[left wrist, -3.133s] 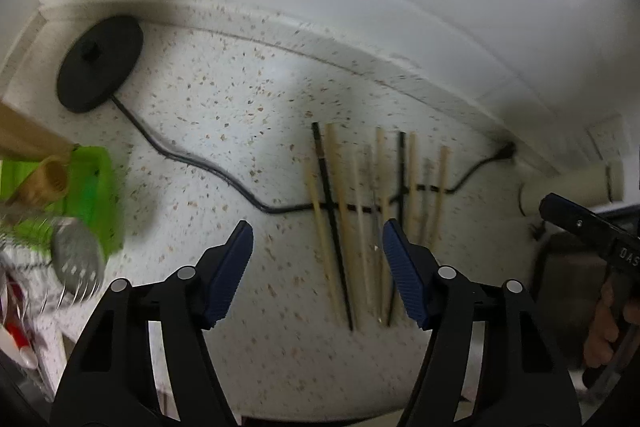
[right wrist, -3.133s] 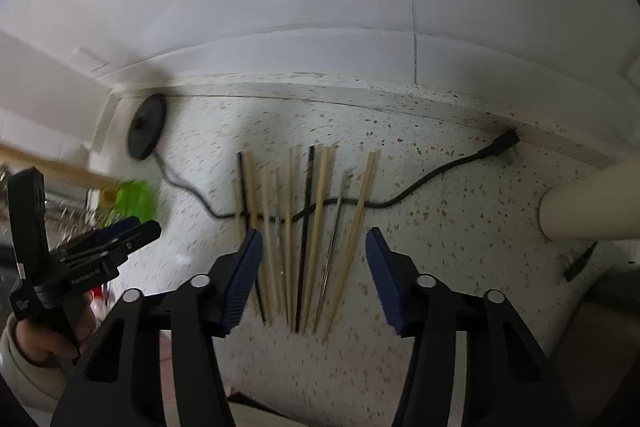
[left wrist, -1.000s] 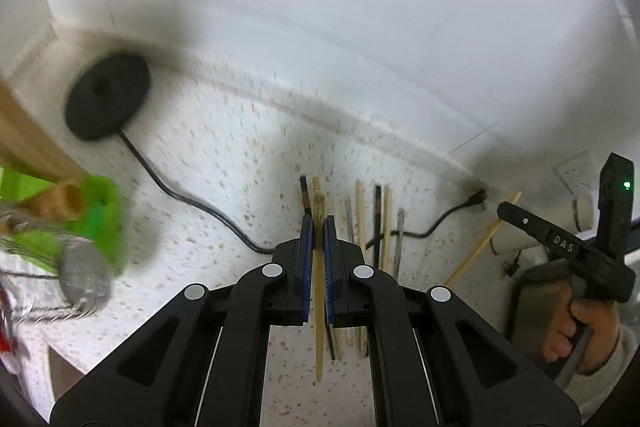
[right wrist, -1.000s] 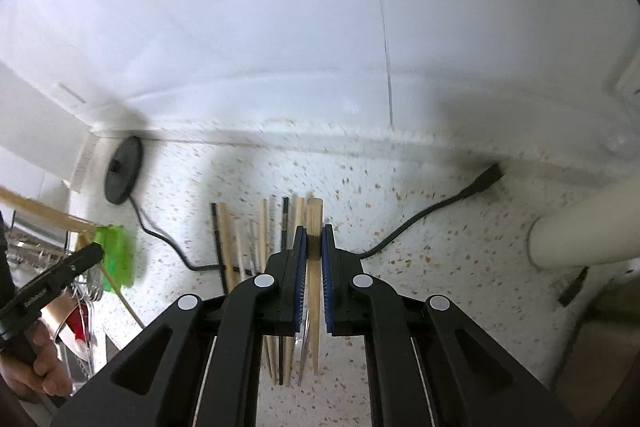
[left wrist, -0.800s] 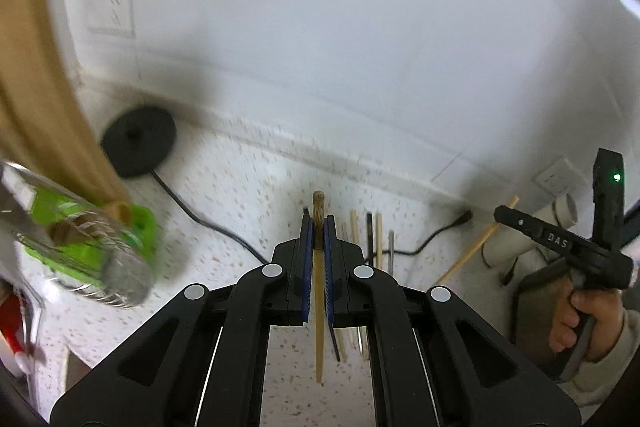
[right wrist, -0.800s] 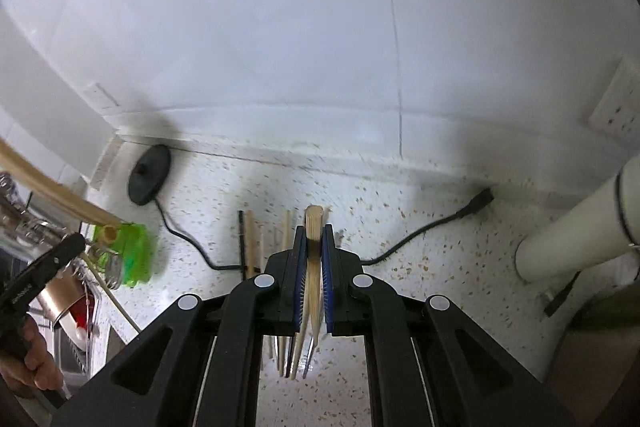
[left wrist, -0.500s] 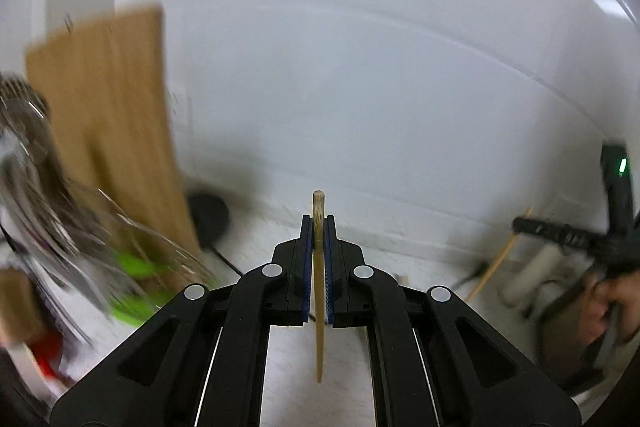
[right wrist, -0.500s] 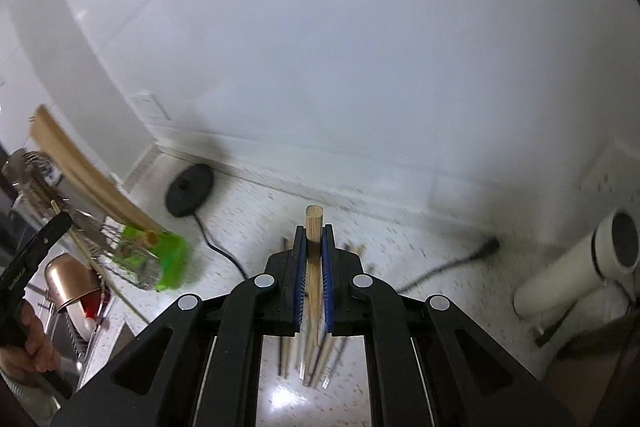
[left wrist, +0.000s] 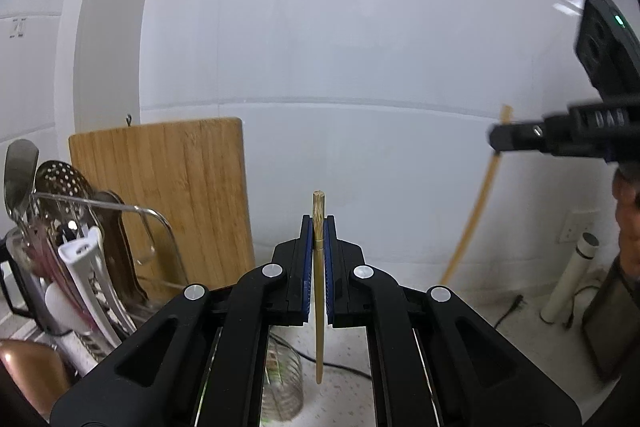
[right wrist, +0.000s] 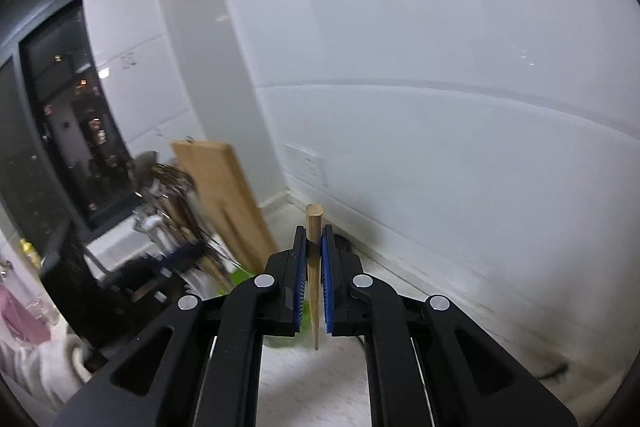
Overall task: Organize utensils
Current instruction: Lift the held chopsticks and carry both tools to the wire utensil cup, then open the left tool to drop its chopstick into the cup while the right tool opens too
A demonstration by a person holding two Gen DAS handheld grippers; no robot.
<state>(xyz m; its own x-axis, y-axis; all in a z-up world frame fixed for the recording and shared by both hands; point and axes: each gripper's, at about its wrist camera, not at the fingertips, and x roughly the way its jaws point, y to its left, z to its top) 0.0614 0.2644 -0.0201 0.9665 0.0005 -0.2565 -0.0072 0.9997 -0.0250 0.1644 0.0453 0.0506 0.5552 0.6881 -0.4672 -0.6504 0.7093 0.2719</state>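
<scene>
My left gripper is shut on a pale wooden chopstick that hangs upright, tip down, above a clear glass holder on the counter. My right gripper is shut on another wooden chopstick, also upright, raised over the counter near the wall. In the left wrist view the right gripper shows at the right with its chopstick hanging slanted. The utensil rack with ladles and spatulas stands at the left.
A wooden cutting board leans on the white tiled wall behind the rack. A copper cup sits at the lower left. A white pipe and a black cable are at the right. A dark window is left.
Both grippers, once open over the row of chopsticks, have each shut on one and lifted it. Both views swung up and left, toward the rack and cutting board.
</scene>
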